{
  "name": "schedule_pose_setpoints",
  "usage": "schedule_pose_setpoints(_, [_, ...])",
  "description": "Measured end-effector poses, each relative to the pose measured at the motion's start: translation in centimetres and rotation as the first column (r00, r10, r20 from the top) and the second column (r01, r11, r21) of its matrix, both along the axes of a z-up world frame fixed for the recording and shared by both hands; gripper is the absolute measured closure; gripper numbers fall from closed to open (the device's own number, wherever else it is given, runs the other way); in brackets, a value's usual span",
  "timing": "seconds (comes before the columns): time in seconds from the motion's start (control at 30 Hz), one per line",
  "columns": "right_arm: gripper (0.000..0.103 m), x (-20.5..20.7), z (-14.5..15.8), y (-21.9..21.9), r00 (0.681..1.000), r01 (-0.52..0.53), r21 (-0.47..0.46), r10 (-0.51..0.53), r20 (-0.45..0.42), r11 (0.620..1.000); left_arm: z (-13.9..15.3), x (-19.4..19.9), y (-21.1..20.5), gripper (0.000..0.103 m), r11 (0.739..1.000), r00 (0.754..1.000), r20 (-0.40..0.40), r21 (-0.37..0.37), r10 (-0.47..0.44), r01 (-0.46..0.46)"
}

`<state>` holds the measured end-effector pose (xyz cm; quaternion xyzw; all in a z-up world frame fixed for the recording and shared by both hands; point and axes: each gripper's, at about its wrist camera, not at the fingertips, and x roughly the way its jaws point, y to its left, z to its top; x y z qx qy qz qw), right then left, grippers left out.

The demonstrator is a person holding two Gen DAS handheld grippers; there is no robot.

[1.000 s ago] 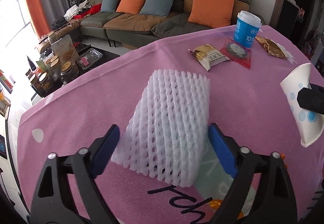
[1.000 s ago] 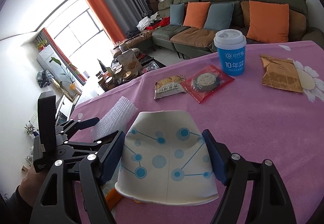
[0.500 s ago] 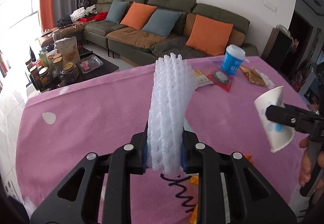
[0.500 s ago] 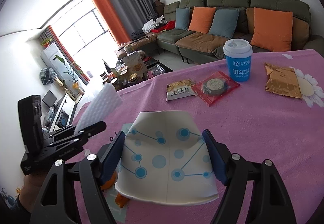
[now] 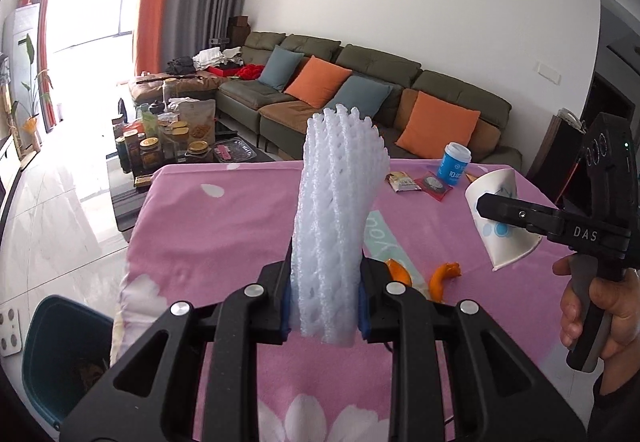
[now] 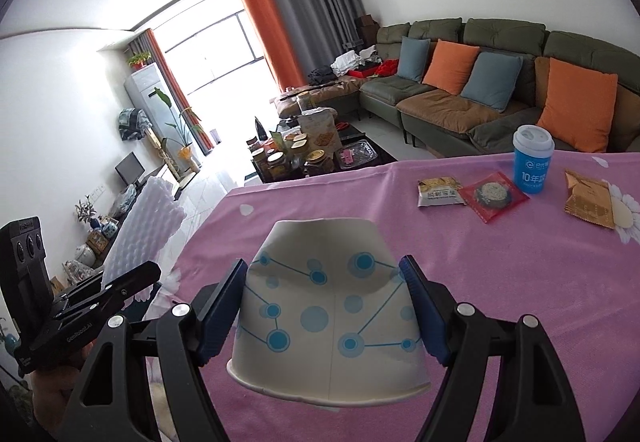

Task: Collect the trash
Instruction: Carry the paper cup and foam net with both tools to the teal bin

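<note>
Left hand-held gripper [image 5: 324, 312] clamped narrow — right hand-held gripper [image 6: 326, 308] clamped wide.

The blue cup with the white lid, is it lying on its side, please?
No, the blue cup stands upright on the pink tablecloth.

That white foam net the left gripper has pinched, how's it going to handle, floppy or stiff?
Probably soft and squashy: the left gripper has pressed the foam net's base narrow. Likely very light and springy too, since the rest stands upright above the gripper, leaning only slightly. Its open mesh probably grips the pads well, so slipping seems unlikely.
</note>
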<state>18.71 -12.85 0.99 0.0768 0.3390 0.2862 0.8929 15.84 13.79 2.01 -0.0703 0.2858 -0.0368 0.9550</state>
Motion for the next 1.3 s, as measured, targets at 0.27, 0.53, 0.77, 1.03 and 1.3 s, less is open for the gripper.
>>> schedule_pose_setpoints(0.27, [0.029,-4.6,1.3,3.5,0.992,-0.111,-0.015,0.112,0.052,0.994,0.2,-6.9,3.4,0.079,0.993,0.993,0.023,0.001,0.114,-0.114])
schedule_pose_setpoints(0.53, [0.029,-7.8,2.3,7.3,0.973,-0.213,-0.03,0.215,0.089,0.977,1.2,-12.3,5.5,0.079,0.984,0.982,0.056,-0.005,0.179,-0.179])
schedule_pose_setpoints(0.77, [0.029,-9.2,3.2,10.3,0.948,-0.291,-0.042,0.294,0.118,0.956,2.1,-16.7,8.4,0.078,0.966,0.964,0.074,-0.013,0.257,-0.257])
schedule_pose_setpoints(1.03, [0.029,-9.8,3.4,15.2,0.915,-0.379,-0.072,0.385,0.122,0.923,2.0,-21.1,11.7,0.078,0.936,0.934,0.061,-0.016,0.352,-0.351])
schedule_pose_setpoints(1.3, [0.029,-10.7,2.5,22.1,0.872,-0.458,-0.15,0.475,0.114,0.876,-0.4,-24.1,16.0,0.078,0.897,0.897,-0.006,-0.007,0.443,-0.443])
